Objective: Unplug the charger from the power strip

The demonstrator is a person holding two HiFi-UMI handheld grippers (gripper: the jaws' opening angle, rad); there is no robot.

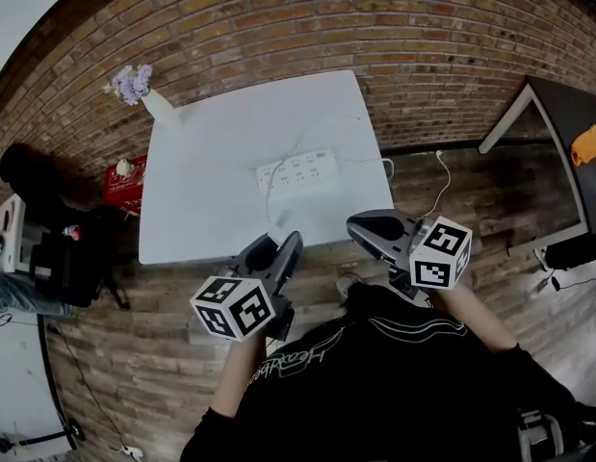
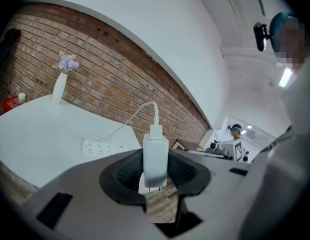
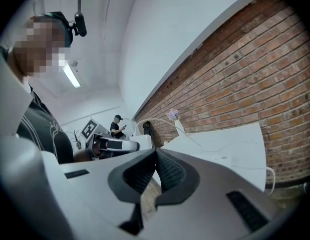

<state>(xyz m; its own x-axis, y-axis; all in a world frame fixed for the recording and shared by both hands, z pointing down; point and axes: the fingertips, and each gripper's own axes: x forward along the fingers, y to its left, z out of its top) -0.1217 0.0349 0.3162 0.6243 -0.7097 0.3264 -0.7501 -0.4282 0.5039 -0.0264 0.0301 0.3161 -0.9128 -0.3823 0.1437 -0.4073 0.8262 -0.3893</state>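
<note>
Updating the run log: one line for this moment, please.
left tongs: shut on charger, unplugged | right tongs: shut, empty | power strip: on table

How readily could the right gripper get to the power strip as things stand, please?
Probably yes: the right gripper hangs shut and empty by the table, with nothing standing between it and the power strip.

Table (image 1: 211,210): stands before the brick wall (image 1: 278,27). Vase (image 1: 161,106): on the table's far left corner. Power strip (image 1: 296,169): mid-table, toward the right. Charger (image 2: 156,156): between the jaws of the left gripper (image 2: 156,179), above the table's near edge, apart from the power strip. Cable (image 2: 128,119): runs from the charger back onto the table. Right gripper (image 1: 355,225): just right of the left gripper.
</note>
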